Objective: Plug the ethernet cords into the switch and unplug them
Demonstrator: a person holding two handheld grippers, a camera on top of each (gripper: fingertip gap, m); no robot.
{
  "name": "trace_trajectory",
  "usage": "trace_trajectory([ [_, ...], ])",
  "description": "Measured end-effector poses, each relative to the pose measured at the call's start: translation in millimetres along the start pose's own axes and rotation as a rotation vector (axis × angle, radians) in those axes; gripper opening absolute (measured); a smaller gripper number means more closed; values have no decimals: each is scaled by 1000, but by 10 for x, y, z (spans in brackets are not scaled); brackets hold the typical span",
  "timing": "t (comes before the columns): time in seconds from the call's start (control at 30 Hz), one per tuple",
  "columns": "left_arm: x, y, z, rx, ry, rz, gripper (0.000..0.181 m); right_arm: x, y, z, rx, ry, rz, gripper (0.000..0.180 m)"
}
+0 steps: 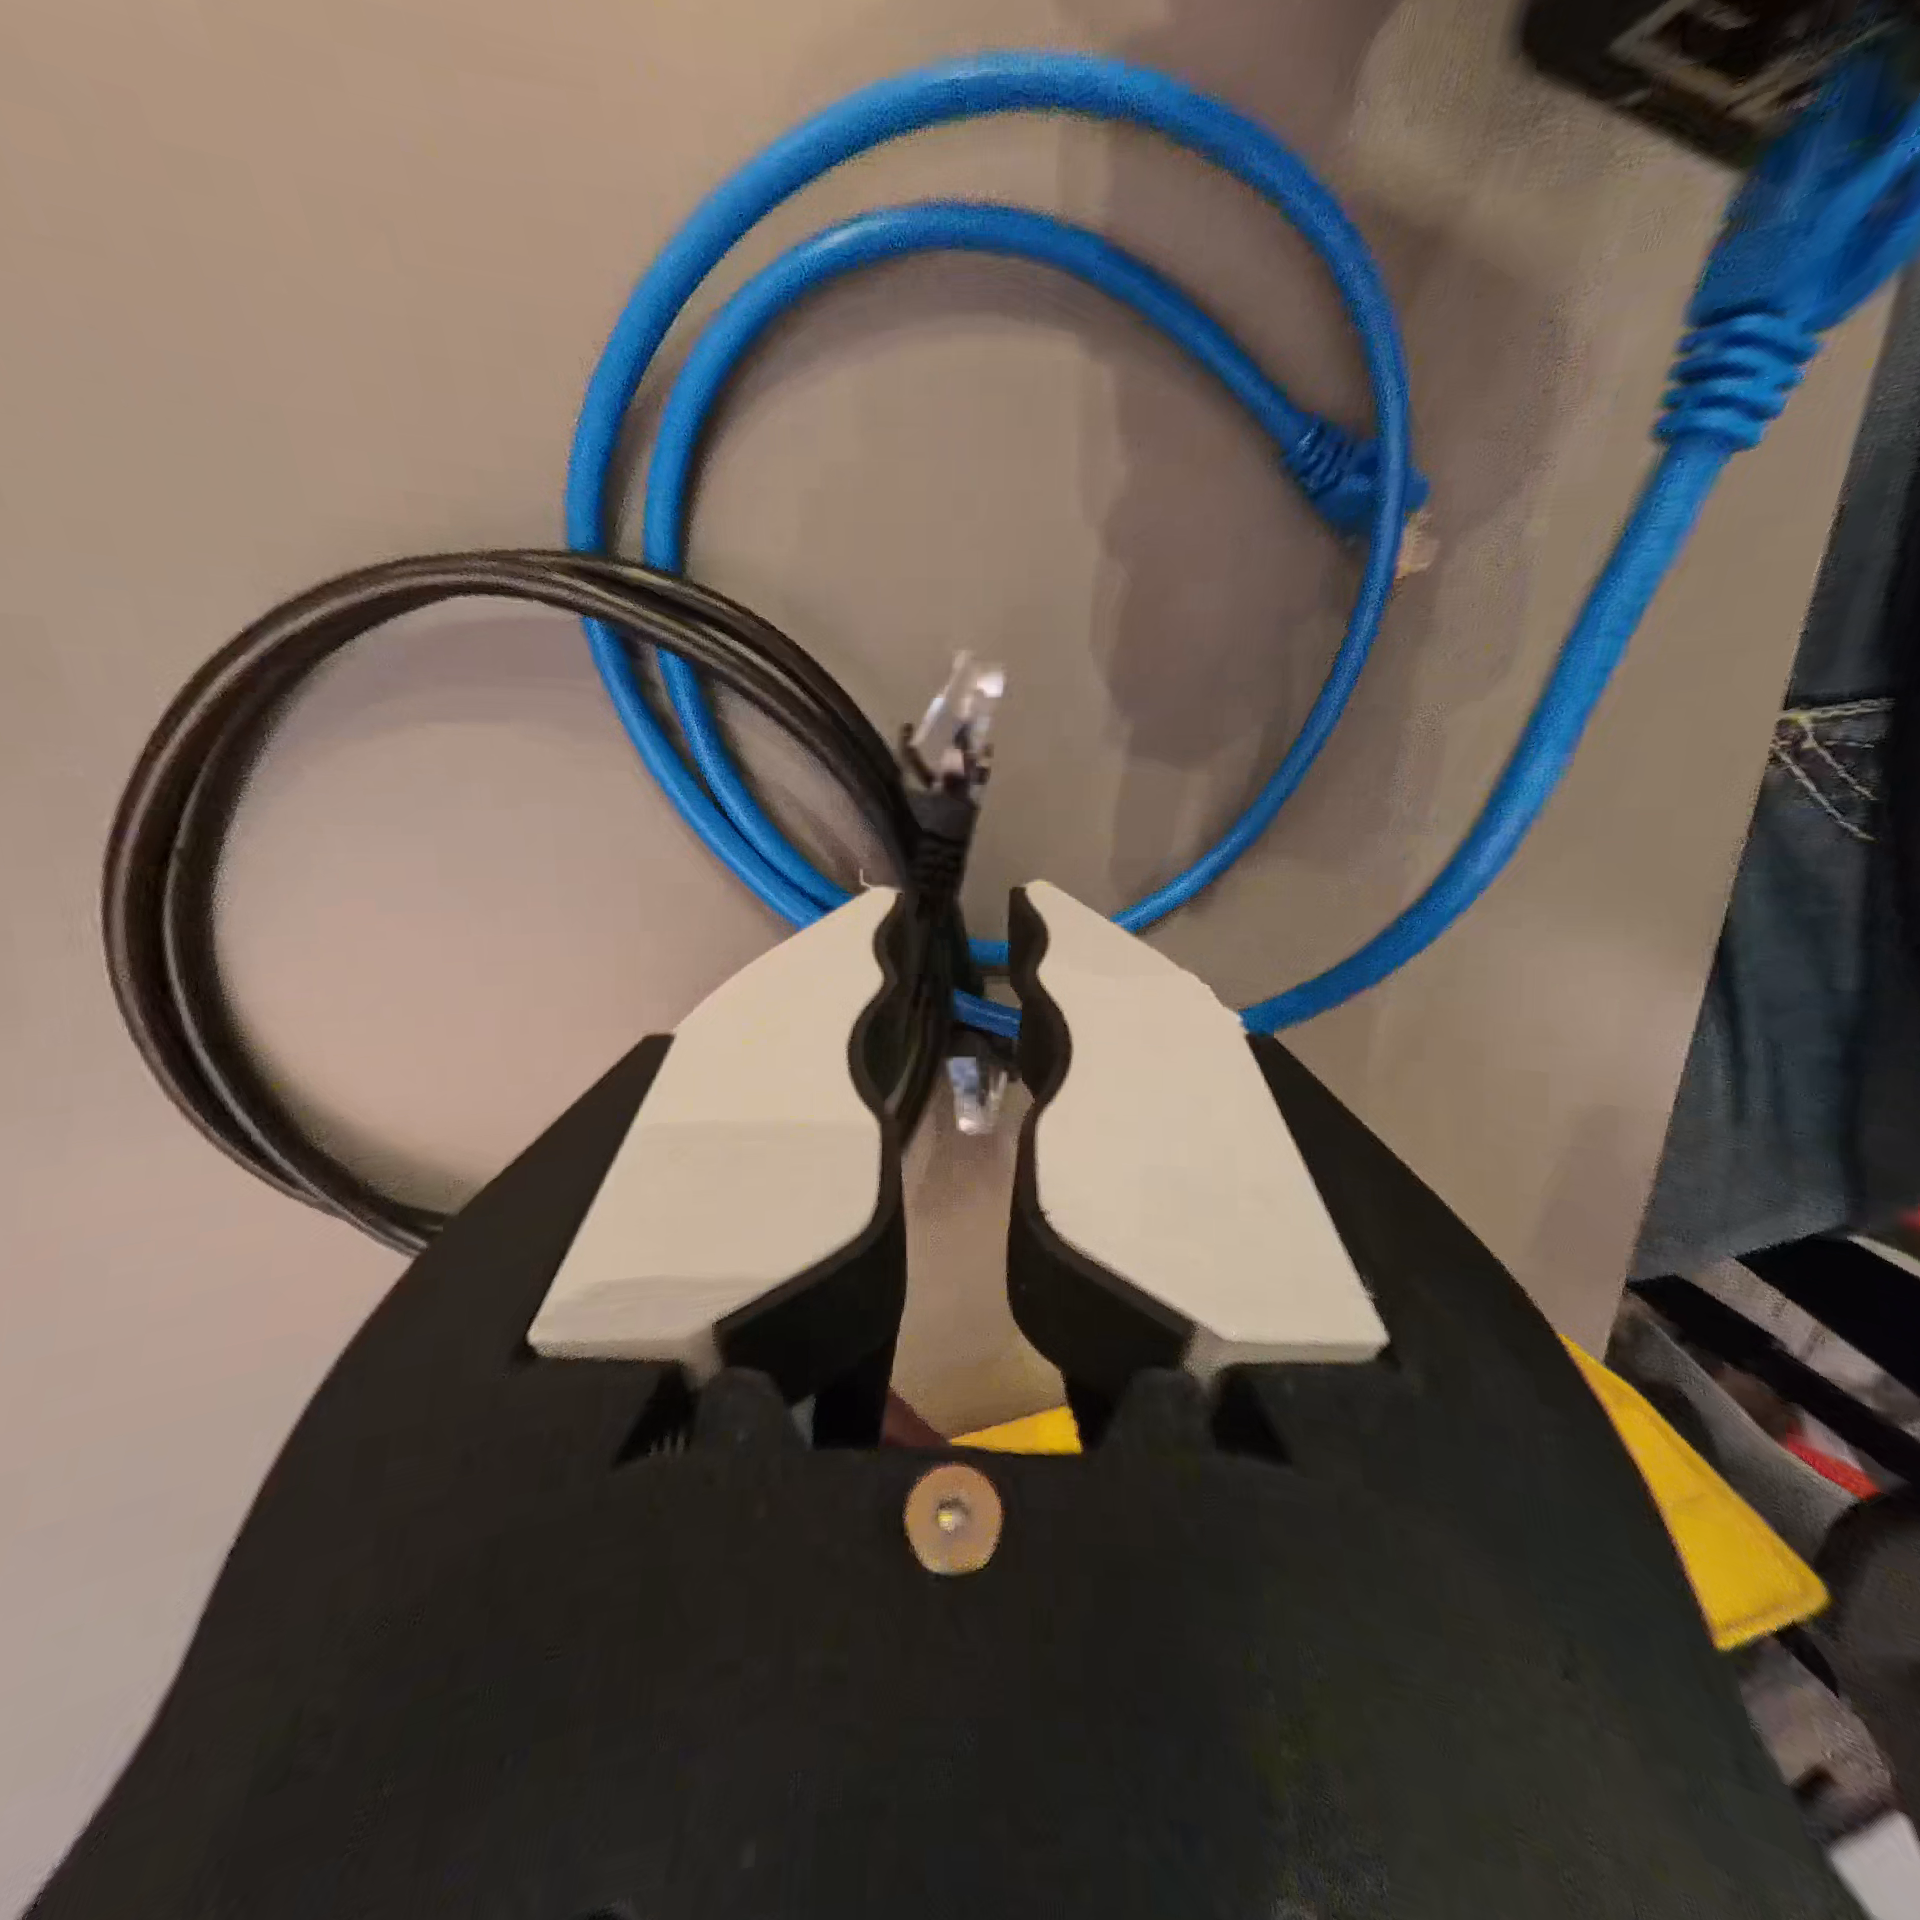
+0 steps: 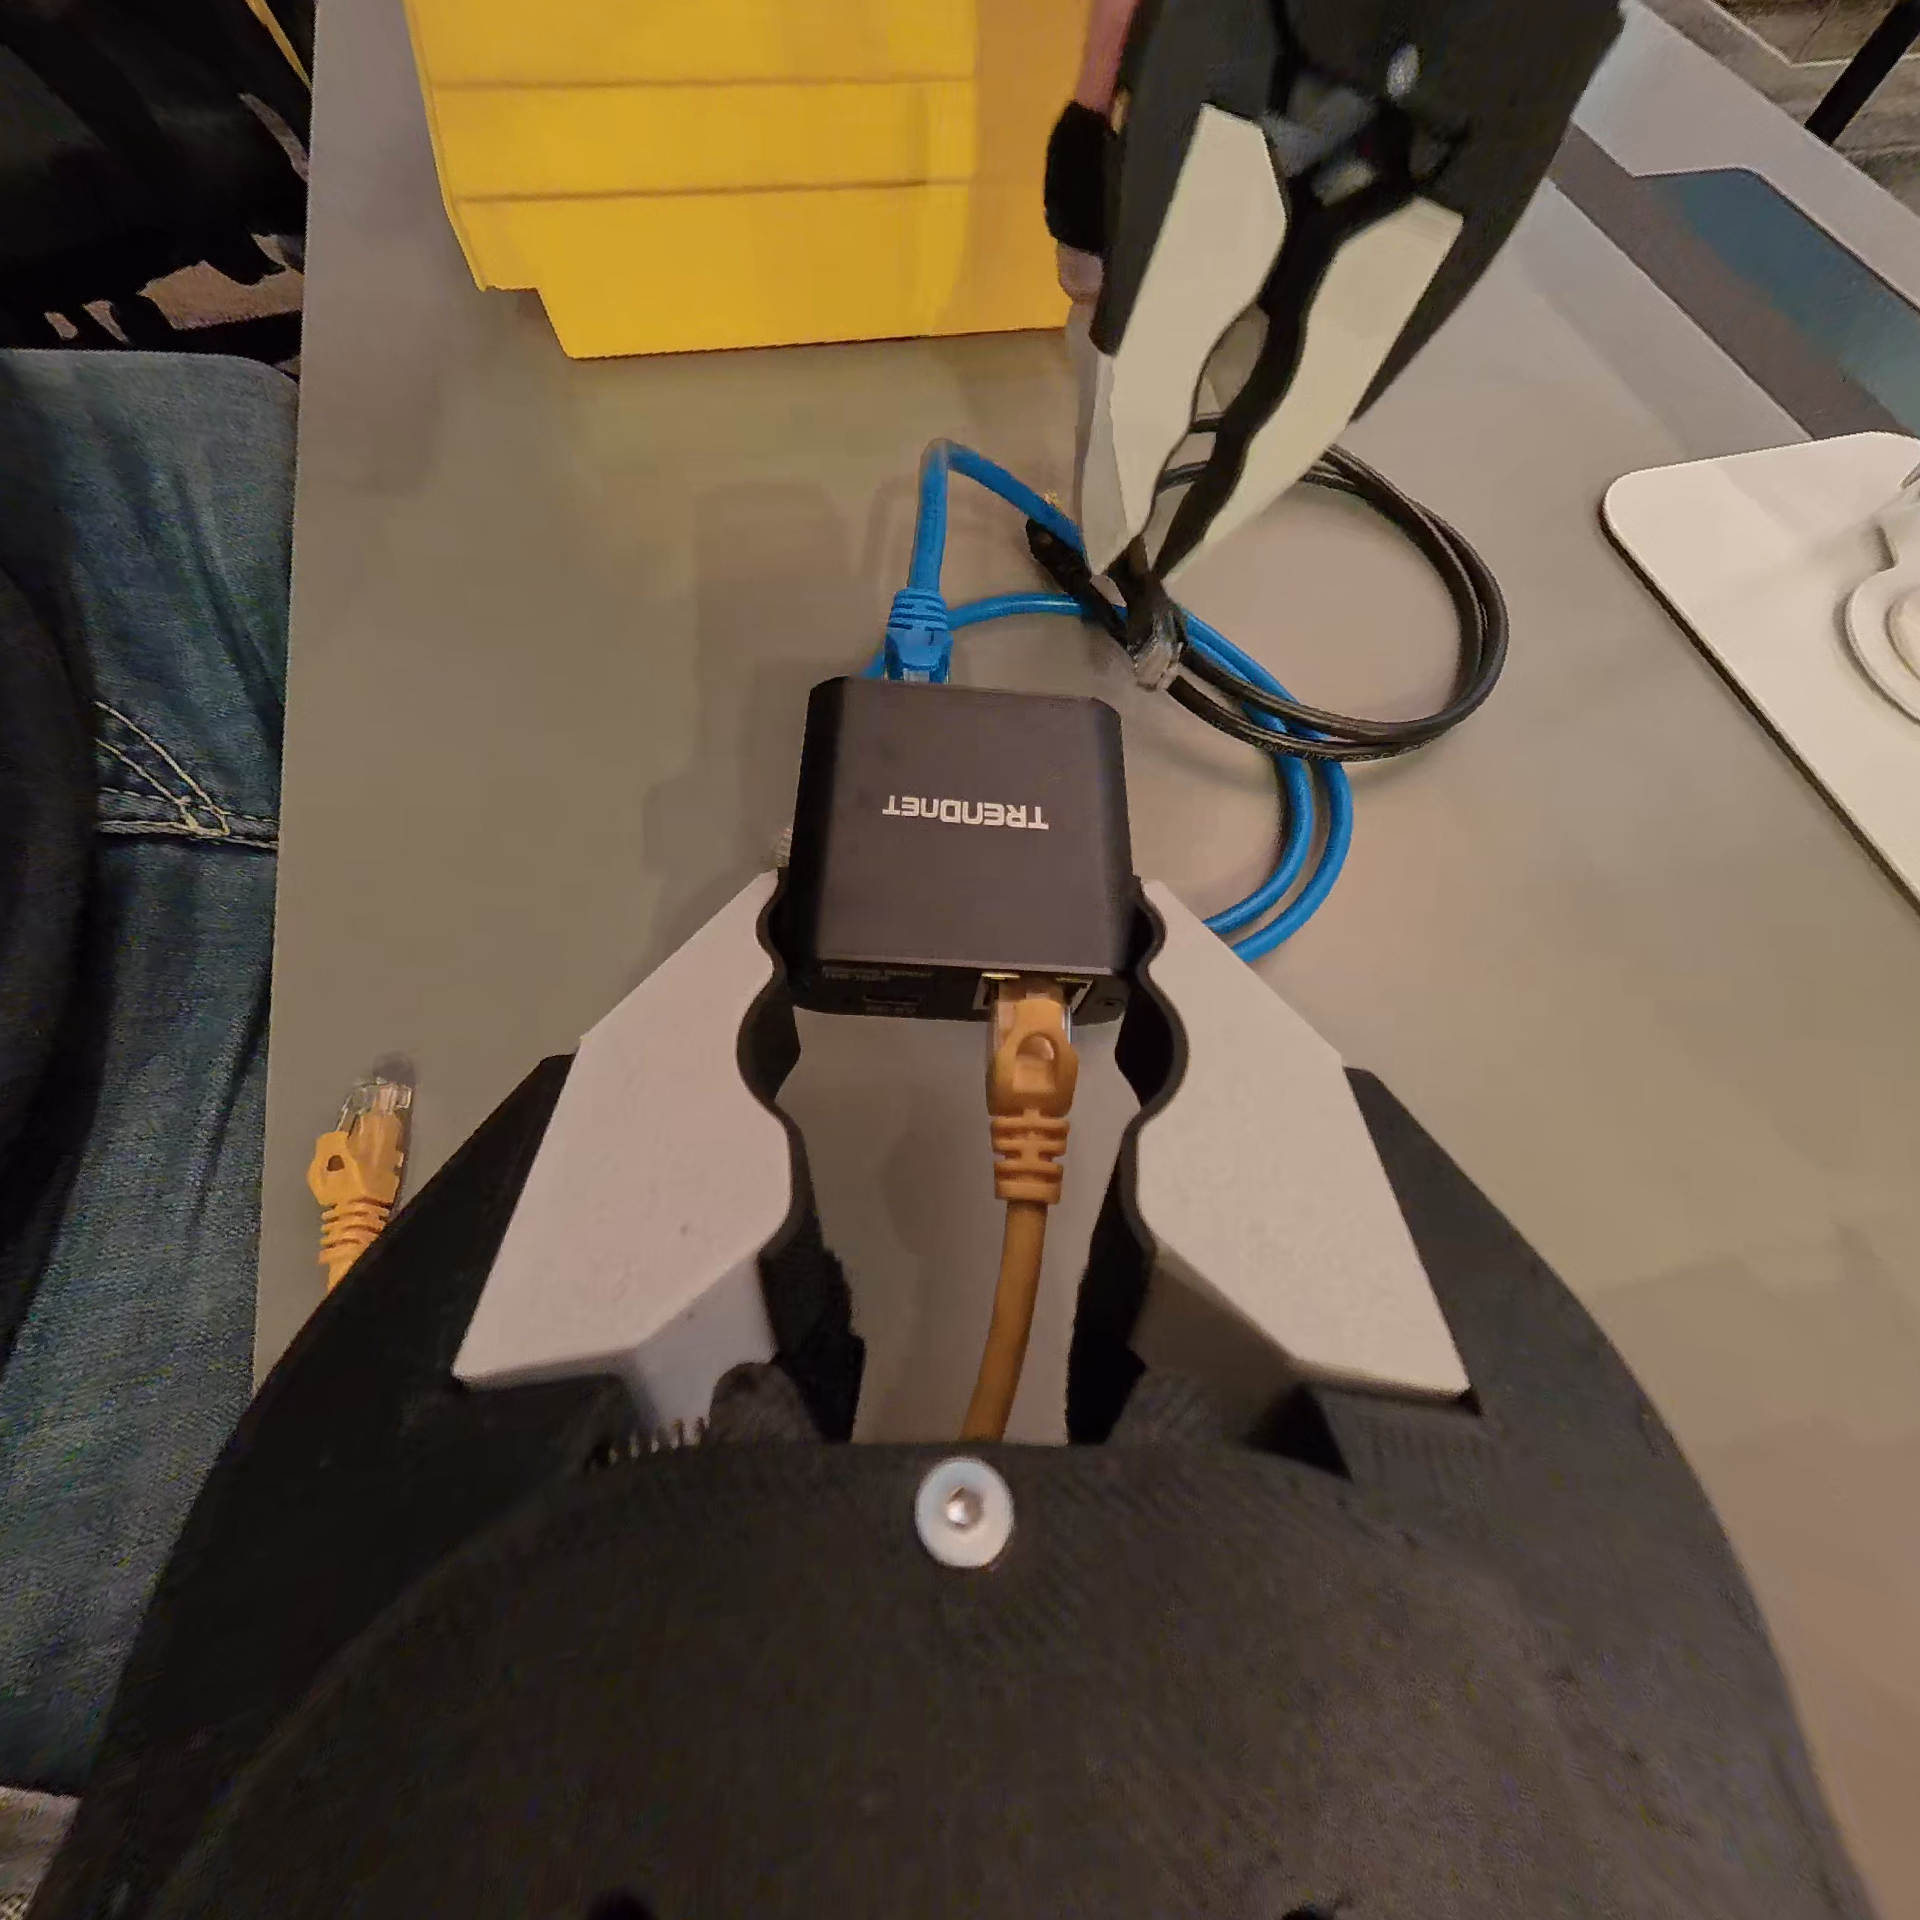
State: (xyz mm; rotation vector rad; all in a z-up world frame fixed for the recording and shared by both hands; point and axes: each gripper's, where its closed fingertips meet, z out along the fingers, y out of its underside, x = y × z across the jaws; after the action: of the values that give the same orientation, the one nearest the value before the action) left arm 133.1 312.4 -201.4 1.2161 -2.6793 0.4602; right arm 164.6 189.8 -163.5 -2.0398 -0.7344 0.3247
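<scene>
A black switch [image 2: 956, 810] lies on the grey table [image 2: 520, 623]. My right gripper [image 2: 961, 914] grips its near end, one finger on each side. An orange cord [image 2: 1029, 1101] is plugged into the near face, and its other plug [image 2: 358, 1153] lies loose at the left. A blue cord [image 2: 920, 623] is plugged into the far face and also shows in the left wrist view [image 1: 1745, 353]; its free end [image 1: 1340, 468] lies in the coil. My left gripper [image 1: 956, 904] points down over a coiled black cord [image 1: 208, 748]. Its jaws stand a narrow gap apart around the cord, just behind the plug [image 1: 945, 748].
A yellow bin [image 2: 727, 187] stands at the far side of the table. A white tray [image 2: 1745, 582] lies at the right. A person's jeans [image 2: 135, 623] are just past the table's left edge. The switch [image 1: 1683, 62] shows at the top right of the left wrist view.
</scene>
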Motion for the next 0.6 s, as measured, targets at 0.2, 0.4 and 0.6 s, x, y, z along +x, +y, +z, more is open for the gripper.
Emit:
trace_trajectory([
  [0.2,21,27,134,-30,205,-58,14,-4,-4,11,13,-13,5,60],
  [0.4,148,2,60,47,444,-145,12,3,-6,12,27,-20,13,60],
  [0.6,250,-45,10,116,615,-189,12,11,-12,13,30,-23,17,60],
])
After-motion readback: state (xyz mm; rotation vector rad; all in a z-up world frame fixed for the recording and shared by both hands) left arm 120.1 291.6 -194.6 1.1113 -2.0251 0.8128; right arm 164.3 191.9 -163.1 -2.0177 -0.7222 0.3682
